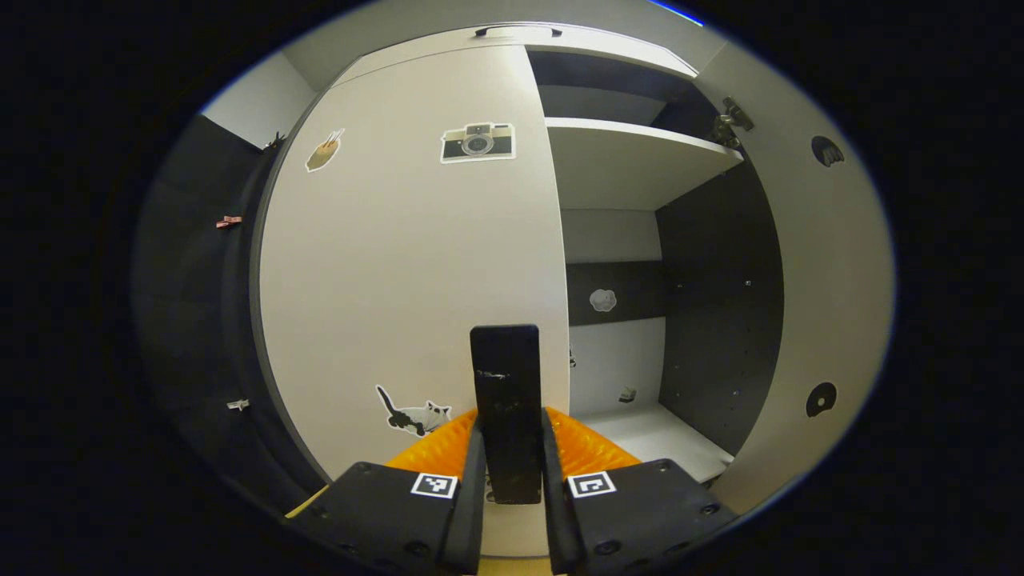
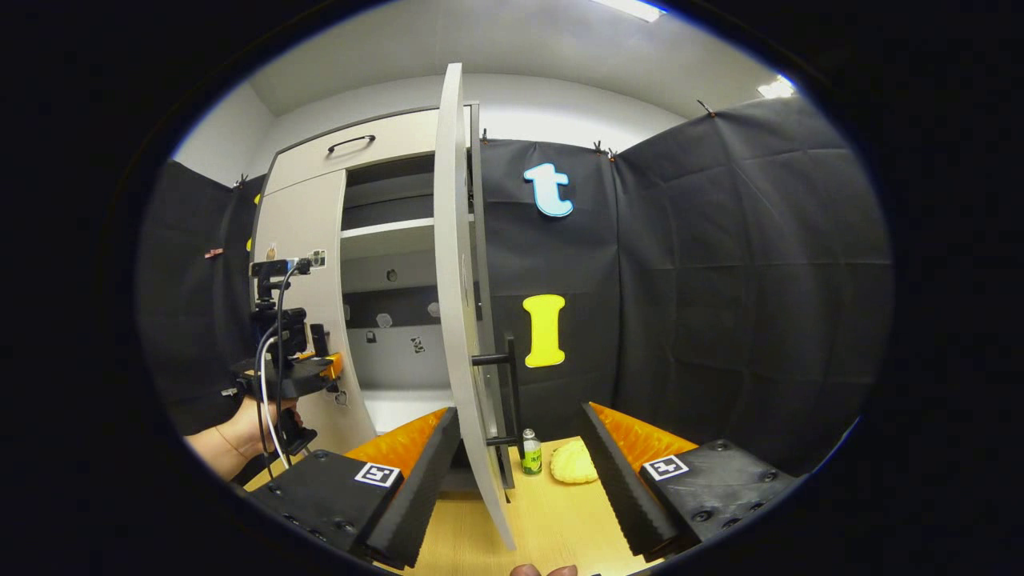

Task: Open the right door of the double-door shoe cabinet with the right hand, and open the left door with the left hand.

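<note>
Two doors of the shoe cabinet (image 2: 384, 264) stand differently: the right door (image 2: 460, 320) is swung open, the left door (image 1: 400, 264) closed. Left gripper (image 1: 506, 448) clamps the left door's handle (image 1: 505, 400); right gripper (image 2: 520, 480) is spread wide around the right door's edge, above the desk (image 2: 552, 520).

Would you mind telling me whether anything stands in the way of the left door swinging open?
Nothing visible does. The left tool is shut on the left door's handle, and the left door is closed with nothing before it.

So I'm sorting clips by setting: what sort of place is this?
Probably a staged recording booth, not a home: black cloth walls surround a shoe cabinet standing on a wooden tabletop, right door open.
</note>
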### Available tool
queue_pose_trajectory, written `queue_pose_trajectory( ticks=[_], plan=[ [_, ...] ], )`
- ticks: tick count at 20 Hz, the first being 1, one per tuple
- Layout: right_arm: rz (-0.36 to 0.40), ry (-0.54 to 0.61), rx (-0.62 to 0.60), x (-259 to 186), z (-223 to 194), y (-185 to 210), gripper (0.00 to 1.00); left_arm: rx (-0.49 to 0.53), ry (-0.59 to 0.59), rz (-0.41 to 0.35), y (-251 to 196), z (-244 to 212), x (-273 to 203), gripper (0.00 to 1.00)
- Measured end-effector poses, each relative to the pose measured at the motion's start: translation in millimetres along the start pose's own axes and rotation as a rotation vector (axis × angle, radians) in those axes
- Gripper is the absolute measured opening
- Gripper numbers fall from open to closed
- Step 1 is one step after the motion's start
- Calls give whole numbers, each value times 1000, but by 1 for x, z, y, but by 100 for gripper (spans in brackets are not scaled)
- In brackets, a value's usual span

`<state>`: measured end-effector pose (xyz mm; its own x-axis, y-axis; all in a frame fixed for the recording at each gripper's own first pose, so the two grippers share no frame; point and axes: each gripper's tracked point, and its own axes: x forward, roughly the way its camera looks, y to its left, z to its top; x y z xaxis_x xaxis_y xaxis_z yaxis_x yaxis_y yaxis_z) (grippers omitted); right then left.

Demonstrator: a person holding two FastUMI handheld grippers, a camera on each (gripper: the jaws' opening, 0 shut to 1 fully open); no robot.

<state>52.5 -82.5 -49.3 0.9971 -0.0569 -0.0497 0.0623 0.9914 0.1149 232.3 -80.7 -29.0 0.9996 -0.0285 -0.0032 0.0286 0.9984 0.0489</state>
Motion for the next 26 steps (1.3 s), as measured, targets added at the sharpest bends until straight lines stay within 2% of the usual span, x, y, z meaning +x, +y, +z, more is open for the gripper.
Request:
queue_pose_trajectory(
  ticks=[3,9,11,18,23,26],
  plan=[
    [-8,-18,-10,-1,7,3,95,-9,18,-18,-1,-2,-2,36],
    [-25,-22,-2,-7,12,6,94,-31,46,-36,2,-3,-10,23],
    [-34,-22,-6,-7,12,3,94,-69,31,-60,5,-2,-25,20],
    [-80,-35,-19,-33,19,11,94,-79,53,-143,39,-9,-101,19],
    [-68,-51,-36,-38,23,28,94,-108,61,-171,71,-13,-136,18],
    [-42,-57,-36,-37,26,45,94,-117,62,-160,84,-14,-152,18]
  ],
)
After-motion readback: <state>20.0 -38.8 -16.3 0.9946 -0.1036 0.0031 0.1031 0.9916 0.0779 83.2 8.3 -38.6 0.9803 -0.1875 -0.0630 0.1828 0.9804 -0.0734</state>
